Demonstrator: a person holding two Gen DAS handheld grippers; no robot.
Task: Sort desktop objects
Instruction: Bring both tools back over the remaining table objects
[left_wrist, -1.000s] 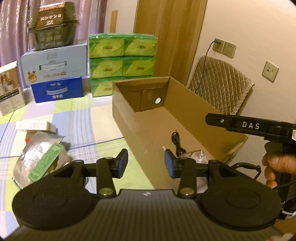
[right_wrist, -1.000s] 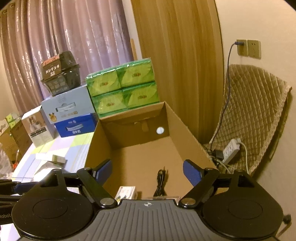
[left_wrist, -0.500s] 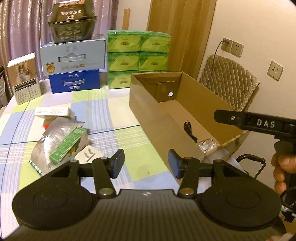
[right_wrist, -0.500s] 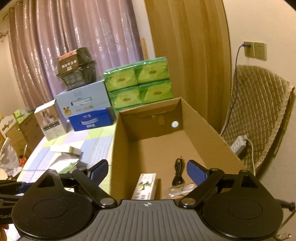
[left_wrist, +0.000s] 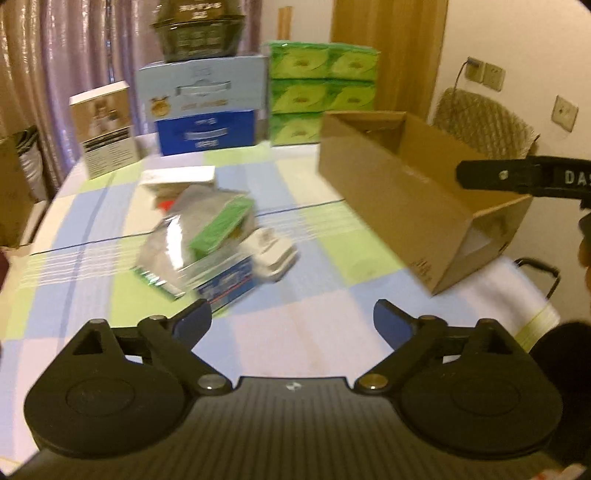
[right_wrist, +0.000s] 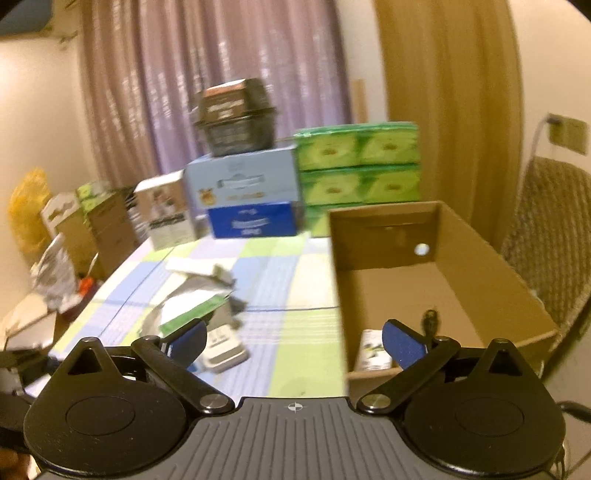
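- Left claw (left_wrist: 291, 321) hangs spread and empty above the checked surface (left_wrist: 295, 332); right claw (right_wrist: 293, 338) likewise spread, empty.
- A heap of small packets (left_wrist: 207, 243) lies mid-surface, left of the cardboard box (left_wrist: 406, 192) at the right edge.
- The foil pouch (left_wrist: 173, 243) looks light, crinkly and slippery; gripping a flat edge seems safest.

brown open cardboard box (left_wrist: 402, 192): one
green tissue packs (left_wrist: 321, 88), far: six
black cable (right_wrist: 430, 319) in box: one
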